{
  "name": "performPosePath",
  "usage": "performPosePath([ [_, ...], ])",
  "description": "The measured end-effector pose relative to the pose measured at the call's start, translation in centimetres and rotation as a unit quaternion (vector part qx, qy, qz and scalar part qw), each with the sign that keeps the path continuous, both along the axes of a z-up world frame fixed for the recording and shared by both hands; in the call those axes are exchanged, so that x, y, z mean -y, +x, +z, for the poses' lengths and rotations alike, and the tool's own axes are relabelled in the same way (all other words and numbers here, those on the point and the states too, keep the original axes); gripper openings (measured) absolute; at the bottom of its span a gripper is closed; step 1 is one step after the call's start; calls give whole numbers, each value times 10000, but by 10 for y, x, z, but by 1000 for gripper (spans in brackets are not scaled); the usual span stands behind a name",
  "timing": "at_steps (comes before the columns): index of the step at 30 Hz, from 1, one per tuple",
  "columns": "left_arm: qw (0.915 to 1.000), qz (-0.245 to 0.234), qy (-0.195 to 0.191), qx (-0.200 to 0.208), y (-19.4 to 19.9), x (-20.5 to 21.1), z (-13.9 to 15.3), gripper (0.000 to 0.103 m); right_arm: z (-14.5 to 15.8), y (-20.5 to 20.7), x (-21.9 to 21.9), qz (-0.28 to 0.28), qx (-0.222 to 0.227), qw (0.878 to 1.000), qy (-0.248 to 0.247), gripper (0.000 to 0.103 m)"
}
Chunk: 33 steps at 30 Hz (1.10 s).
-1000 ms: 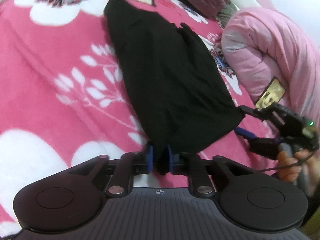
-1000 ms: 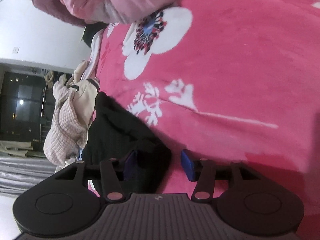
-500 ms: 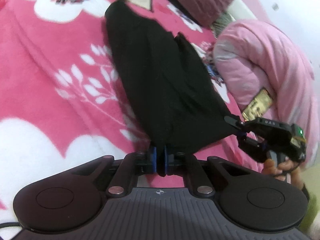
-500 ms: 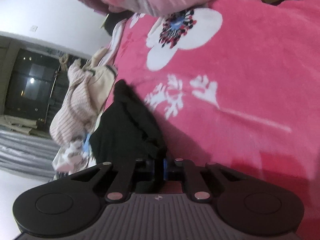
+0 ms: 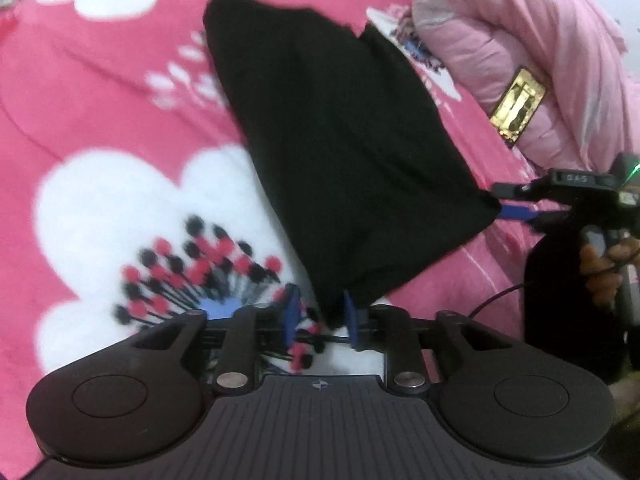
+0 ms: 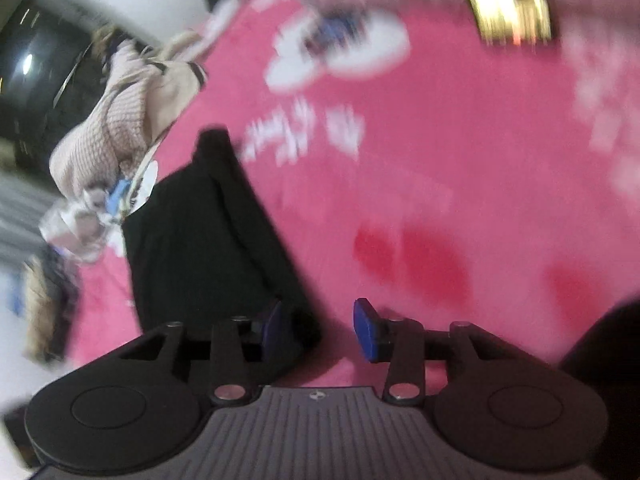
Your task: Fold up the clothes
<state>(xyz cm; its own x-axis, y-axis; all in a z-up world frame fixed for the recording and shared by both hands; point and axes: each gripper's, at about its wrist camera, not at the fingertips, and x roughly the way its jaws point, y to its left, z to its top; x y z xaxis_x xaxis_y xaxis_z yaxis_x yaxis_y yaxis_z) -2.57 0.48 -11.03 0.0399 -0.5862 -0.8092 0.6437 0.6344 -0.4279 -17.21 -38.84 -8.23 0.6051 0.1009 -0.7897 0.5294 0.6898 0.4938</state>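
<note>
A black garment point(image 5: 340, 140) lies folded into a long strip on the pink floral blanket point(image 5: 100, 100). My left gripper point(image 5: 320, 314) is open at the strip's near corner; the cloth tip lies loose between the blue pads, close to the right one. The right gripper point(image 5: 506, 200) shows in the left wrist view at the other near corner, held by a hand point(image 5: 604, 264). The right wrist view is blurred. There the right gripper point(image 6: 320, 326) stands open and the garment point(image 6: 200, 240) edge lies by its left pad, with blanket in the gap.
A pink padded jacket point(image 5: 520, 40) is heaped at the right, with a phone point(image 5: 518, 106) lit gold against it. A pile of beige and checked clothes point(image 6: 132, 100) lies beyond the garment's far end. The blanket point(image 6: 440, 160) spreads on every side.
Half a second ago both grippers were shut on the garment's near corners; both have now opened and let go. The strip has been drawn nearer, over the big white flower.
</note>
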Motion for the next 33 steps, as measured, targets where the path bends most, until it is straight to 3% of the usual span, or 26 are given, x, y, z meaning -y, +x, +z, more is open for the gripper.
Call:
performPosePath([
  [4,9985,337,-125,407,18,-5,17,29,33,19,-2,539,507,9921,-1015,42],
  [9,9950,485,-468,738,31,28,18,29,24,93,-32,1574,867,9750,-1304,35],
  [14,9953,364,-337,830,32,54,-2,29,-6,144,-49,2385,767,9573,-1446,24],
  [15,9953,341,-265,866,32,56,-6,29,-14,149,-40,2285,692,9603,-1440,19],
  [17,9955,350,-216,854,33,53,-12,29,-30,158,-22,2060,573,9671,-1381,19],
  [19,9958,401,-300,764,36,47,-13,29,-33,156,0,1619,710,9794,-974,19],
  [22,9963,458,-338,643,39,46,-15,29,-27,152,11,1290,813,9815,-1162,23],
  [25,9964,421,-320,656,38,48,-16,30,-25,154,18,1313,1029,9830,-765,24],
  [26,9964,409,-311,670,38,49,-16,30,-25,157,19,1340,1069,9829,-671,27],
  [28,9963,407,-296,695,39,50,-15,30,-28,166,19,1331,1023,9836,-656,48],
  [33,9938,614,-366,853,46,49,-7,34,-41,188,33,1148,1046,9878,148,54],
])
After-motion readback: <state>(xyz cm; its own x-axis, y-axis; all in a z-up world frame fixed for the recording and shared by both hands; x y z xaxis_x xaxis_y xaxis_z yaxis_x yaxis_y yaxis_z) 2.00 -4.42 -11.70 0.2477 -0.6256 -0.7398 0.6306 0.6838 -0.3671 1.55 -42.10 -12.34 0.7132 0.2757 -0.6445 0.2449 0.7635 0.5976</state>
